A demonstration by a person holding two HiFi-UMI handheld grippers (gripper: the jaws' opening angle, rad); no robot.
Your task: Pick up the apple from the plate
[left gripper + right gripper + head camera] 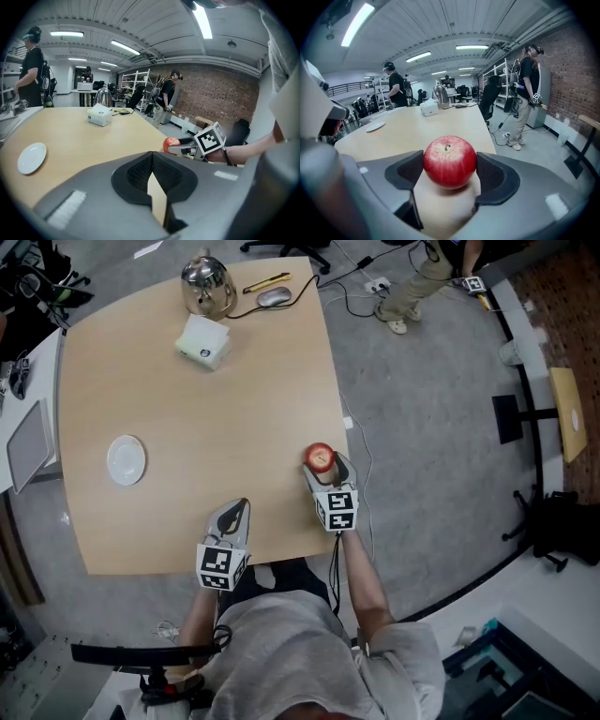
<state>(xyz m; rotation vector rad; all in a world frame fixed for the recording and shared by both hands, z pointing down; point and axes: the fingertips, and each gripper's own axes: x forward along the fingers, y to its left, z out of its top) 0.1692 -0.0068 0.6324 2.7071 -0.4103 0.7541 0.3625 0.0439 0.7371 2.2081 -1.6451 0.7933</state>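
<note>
My right fingers point(493, 174) are closed on the red apple point(449, 161), one pad on each side, stem up. The white plate point(126, 459) lies empty on the worktop point(206, 399), well off to their left. My left fingers point(133, 174) are pressed together on nothing, just left of the right ones. I judge the pick essentially done; only lifting the apple clear may remain.

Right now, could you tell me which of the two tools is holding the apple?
The right tool: its jaws are clamped on either side of the red apple, while the left tool is shut with nothing in it.
</note>
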